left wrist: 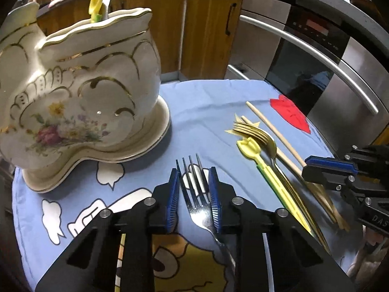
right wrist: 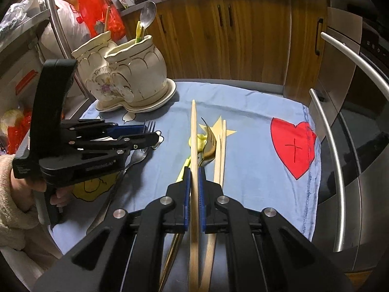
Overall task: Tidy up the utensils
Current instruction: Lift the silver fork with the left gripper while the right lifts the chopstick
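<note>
While the left gripper (left wrist: 193, 189) brackets the steel fork (left wrist: 194, 189) lying on the blue cloth (left wrist: 206, 112) — jaws narrowed around its tines, contact unclear — the right gripper (right wrist: 193, 182) is clamped on 1 wooden chopstick (right wrist: 193, 131). That fork looks stiff, light and slick; a grip lower, at the neck, should hold better. Beside it, the ceramic holder (left wrist: 97, 85) is fragile — go gently.

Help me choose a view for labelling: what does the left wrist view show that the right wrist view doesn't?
Only left wrist: how the silver fork sits between the pads of the left gripper. Only right wrist: the chopstick clamped in the right gripper, and the hand holding the left gripper. Both: ceramic holder, gold fork, blue cloth.
</note>
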The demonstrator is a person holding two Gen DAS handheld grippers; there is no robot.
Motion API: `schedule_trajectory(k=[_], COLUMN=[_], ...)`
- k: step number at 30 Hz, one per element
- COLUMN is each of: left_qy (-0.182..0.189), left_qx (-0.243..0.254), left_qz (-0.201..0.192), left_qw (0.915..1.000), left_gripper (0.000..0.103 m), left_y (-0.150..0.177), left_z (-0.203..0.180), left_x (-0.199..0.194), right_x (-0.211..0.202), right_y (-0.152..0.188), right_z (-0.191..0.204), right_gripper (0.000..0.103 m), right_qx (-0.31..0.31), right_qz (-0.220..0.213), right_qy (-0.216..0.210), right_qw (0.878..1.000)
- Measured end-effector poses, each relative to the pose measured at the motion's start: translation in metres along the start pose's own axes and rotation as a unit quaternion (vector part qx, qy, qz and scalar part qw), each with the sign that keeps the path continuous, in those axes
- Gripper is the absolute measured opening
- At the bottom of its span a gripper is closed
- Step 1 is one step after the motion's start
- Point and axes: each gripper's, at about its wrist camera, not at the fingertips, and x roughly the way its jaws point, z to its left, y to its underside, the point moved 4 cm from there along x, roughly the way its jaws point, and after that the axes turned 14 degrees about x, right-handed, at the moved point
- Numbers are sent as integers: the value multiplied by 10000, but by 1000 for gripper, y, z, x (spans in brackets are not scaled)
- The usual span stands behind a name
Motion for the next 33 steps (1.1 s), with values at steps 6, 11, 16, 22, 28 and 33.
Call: schedule_trajectory(k=[6, 11, 16, 22, 28, 33], left_qy=[191, 205, 236, -2, -274, -372], left_qx=[-71, 86, 53, 175, 510, 610], left_qz=[-104, -230, -431, -876, -1186, -1336], left_qw=[9997, 9995, 9988, 9960, 9913, 9885], left_gripper=[9, 3, 2, 2, 2, 2], left_y=[0, -2, -2, -4, -5, -1], left_z=[1, -2, 1, 6, 6, 10], left_x=[-10, -23, -41, -81, -114, -135], right_x=[-4, -9, -14, -28, -39, -43], right_y=[0, -2, -5, -15, -26, -29], right_z=[0, 2, 4, 11, 26, 41], right_gripper=[6, 6, 6, 6, 6, 6], right_qx=[2, 24, 120, 155, 76, -57], right_qz=[-41, -146, -258, -603, -851, -934], right_qy=[2, 18, -24, -163, -291, -368], right_qw=[10000, 9999, 9996, 9979, 9959, 9949])
